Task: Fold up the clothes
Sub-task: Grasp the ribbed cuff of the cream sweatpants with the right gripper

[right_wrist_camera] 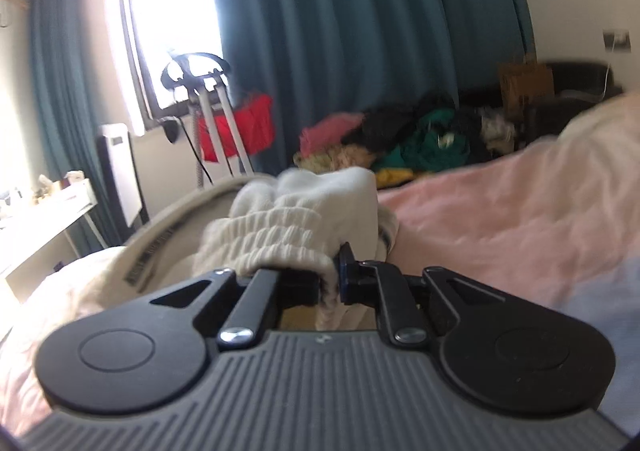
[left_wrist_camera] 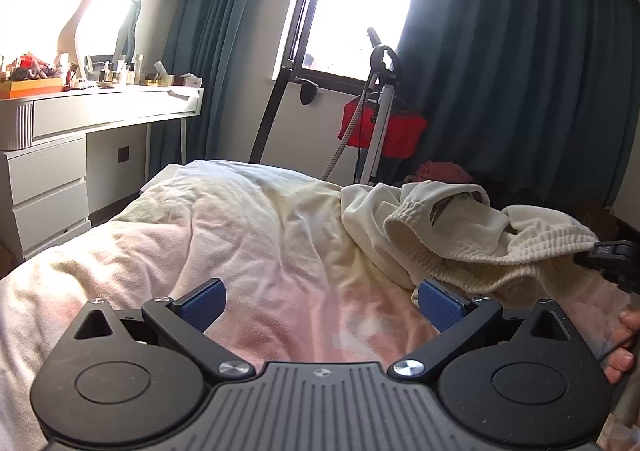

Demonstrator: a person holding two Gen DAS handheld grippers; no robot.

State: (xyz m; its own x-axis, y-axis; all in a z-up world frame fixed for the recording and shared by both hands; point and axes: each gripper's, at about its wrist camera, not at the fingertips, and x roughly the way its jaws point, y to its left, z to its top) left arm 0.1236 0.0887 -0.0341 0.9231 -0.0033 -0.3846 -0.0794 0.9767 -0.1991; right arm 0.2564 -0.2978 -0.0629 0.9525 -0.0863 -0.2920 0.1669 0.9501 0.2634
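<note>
Cream garment (right_wrist_camera: 304, 211) clamped by right gripper (right_wrist_camera: 330, 279)

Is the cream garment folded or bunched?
Bunched: the cream garment lies crumpled on the bed, elastic waistband twisted, no flat fold.

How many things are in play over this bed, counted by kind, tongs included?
cream clothes heap: 1
pink blanket: 1
tongs: 2 (left tongs open, right tongs shut on the heap)
Total: 4
</note>
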